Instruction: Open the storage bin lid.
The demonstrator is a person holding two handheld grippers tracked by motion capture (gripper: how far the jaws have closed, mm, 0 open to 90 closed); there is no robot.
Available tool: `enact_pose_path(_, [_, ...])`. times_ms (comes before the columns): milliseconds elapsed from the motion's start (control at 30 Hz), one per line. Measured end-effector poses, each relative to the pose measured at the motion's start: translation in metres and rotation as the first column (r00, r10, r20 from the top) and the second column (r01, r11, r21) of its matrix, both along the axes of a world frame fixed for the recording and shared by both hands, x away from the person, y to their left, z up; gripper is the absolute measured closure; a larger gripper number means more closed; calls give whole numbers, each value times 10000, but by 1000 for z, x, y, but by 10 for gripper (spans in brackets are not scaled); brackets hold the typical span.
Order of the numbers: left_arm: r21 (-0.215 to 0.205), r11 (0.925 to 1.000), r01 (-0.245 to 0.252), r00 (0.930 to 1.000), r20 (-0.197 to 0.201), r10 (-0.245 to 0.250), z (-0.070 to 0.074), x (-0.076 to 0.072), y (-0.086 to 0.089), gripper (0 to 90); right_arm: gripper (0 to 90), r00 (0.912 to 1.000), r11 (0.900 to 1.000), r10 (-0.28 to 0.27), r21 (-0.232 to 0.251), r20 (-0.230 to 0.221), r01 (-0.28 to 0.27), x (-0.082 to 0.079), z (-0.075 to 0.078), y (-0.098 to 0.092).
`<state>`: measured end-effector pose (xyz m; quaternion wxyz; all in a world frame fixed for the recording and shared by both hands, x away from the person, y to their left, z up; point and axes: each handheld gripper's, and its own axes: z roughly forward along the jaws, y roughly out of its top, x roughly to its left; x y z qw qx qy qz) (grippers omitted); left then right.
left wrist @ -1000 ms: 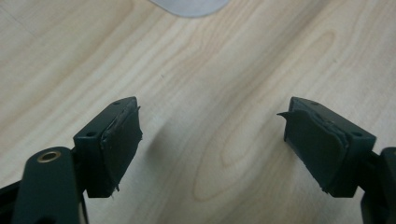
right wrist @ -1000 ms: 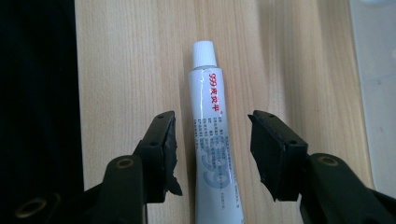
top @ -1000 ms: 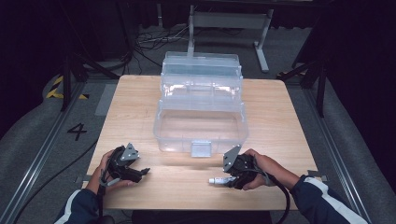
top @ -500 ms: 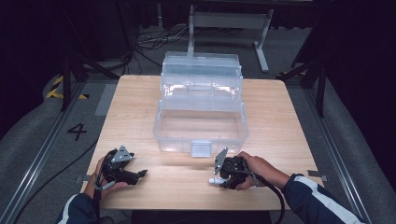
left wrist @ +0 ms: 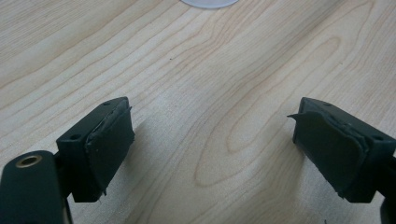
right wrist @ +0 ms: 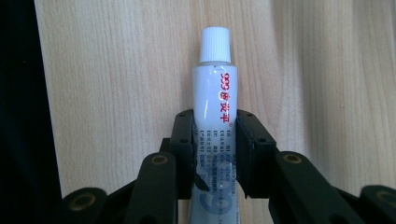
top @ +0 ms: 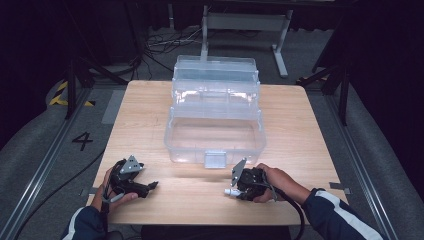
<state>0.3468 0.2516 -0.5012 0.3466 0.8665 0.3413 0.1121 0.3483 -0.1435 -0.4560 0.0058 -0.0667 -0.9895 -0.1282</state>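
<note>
Inspecting the right gripper (right wrist: 215,154) first, we find its jaws have just been closing and now stand against both sides of a small white tube (right wrist: 215,116) with a ribbed white cap and red lettering. In the right gripper view the pads press the tube's lower body, and the cap end projects forward over the wooden table (right wrist: 116,93). From the high view the same right gripper (top: 235,189) sits near the table's front edge, held in the person's right hand (top: 277,181), with the tube's cap (top: 228,191) poking out toward the left. Whether the tube rests on the wood or is just clear of it we cannot tell.

We note the left gripper (left wrist: 212,144) is empty, jaws spread wide with bare table between the pads. The high view places this left gripper (top: 145,186) low at the front left, well apart from the tube.

An open clear plastic toolbox (top: 215,130) with stepped-back trays stands in the middle of the table, its front latch (top: 214,160) just beyond the right gripper. Its bottom compartment appears empty.

Our judgement: the grasp on the tube looks secured, and that is all that is done. Lifting it and carrying it to the toolbox, the likely destination, remain outstanding.
</note>
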Motion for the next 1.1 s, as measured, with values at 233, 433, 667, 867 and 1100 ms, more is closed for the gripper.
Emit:
enact_pose_path(233, [0,10000,0,10000,-2,0,0,0,0,125,714,9997,9995,-140,281,206,134,2,8,-10])
enact_pose_path(433, [-1,10000,-3,10000,5,3,0,0,0,125,715,9993,9971,-117,755,369,89,4,18,-18])
enact_pose_path(667, [-4,10000,-2,10000,3,2,0,0,0,125,715,9984,9950,-123,999,556,67,5,30,-23])
enact_pose_path(867, [-4,10000,-4,10000,1,4,0,0,0,125,715,9968,9927,-205,1201,778,110,8,44,-30])
enact_pose_path(1100, [-4,10000,-4,10000,4,4,0,0,0,125,715,9940,9906,-303,1360,1049,158,13,57,-34])
